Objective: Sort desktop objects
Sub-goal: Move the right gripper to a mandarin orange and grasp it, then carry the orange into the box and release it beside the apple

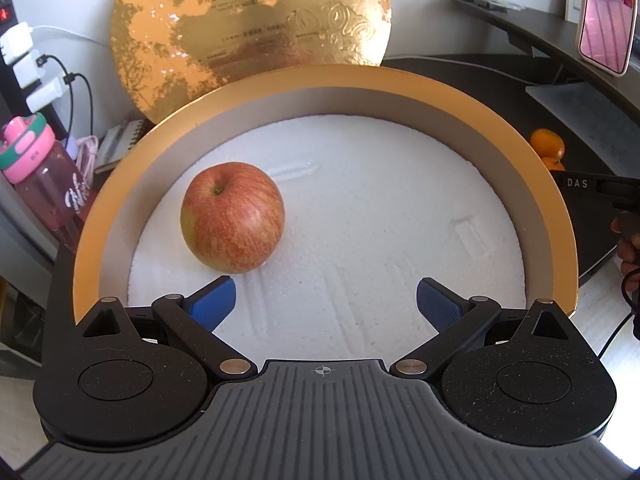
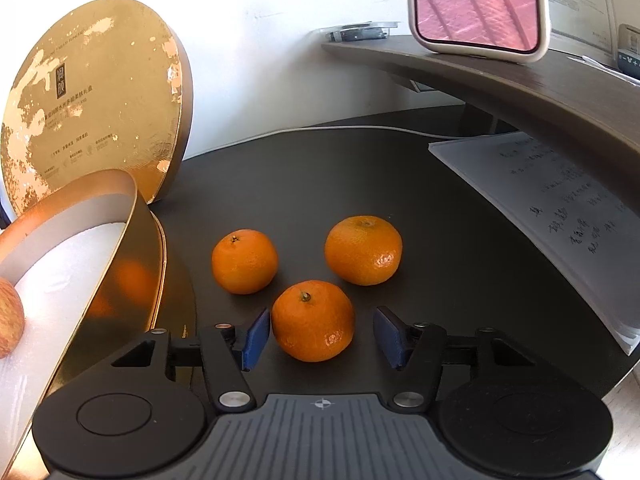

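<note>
In the left wrist view a red apple (image 1: 232, 233) rests on white foam inside a round gold box (image 1: 400, 92). My left gripper (image 1: 326, 304) hovers over the foam just short of the apple, open and empty. The right wrist view has three tangerines on a black mat (image 2: 320, 168). The nearest tangerine (image 2: 313, 321) sits between the blue pads of my right gripper (image 2: 324, 336); the left pad is close against it and a gap shows at the right pad. The other two tangerines (image 2: 244, 262) (image 2: 363, 250) lie just beyond. The box wall (image 2: 80, 196) stands at the left.
The gold lid (image 1: 248, 28) (image 2: 92, 96) leans on the wall behind the box. A pink bottle (image 1: 44, 184) and chargers stand left of it. Papers (image 2: 560, 208) lie right of the tangerines, under a raised shelf holding a pink-screened phone (image 2: 476, 0).
</note>
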{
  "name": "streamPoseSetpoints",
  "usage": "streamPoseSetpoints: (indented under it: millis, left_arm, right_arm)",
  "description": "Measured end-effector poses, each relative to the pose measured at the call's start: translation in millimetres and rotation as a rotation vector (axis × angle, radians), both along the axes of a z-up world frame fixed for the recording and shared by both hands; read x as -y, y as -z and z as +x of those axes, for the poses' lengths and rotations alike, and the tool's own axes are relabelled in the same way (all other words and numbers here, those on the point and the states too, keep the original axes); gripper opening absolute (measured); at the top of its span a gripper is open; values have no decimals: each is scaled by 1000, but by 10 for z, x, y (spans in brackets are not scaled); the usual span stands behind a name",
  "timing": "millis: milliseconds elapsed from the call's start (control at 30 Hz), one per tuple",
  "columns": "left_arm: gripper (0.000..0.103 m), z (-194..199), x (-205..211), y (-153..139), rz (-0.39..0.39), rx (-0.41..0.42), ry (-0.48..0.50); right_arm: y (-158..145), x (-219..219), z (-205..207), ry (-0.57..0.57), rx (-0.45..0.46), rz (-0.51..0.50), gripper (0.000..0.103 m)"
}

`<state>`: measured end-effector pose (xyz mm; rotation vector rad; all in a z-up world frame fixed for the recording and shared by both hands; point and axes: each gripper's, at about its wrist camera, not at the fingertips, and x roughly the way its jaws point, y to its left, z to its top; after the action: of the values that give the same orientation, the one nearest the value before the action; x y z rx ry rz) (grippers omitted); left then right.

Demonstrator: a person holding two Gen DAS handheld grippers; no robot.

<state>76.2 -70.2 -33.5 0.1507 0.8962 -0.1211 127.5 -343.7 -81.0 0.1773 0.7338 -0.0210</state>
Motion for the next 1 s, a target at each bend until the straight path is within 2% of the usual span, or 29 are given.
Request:
streamPoseSetpoints:
  millis: [67, 333, 567, 767, 1000]
  left_arm:
    - [100, -3, -4, -1, 0, 0, -1]
    - [100, -50, -45, -41, -11, 13, 3]
    - [100, -124, -135, -146, -35, 42, 2]
    - [100, -236, -350, -259, -61, 82, -30]
    - [100, -368, -687, -319, -84, 104, -98]
  right_arm:
    - [3, -13, 17, -6, -4, -3, 45]
    - [-72, -46, -74, 6, -14, -14, 45]
    - [-340, -71, -238, 25, 32, -21, 45]
    - [-665, -306, -412, -35, 102, -41, 45]
    - [-876, -748, -502, -172, 113, -11, 45]
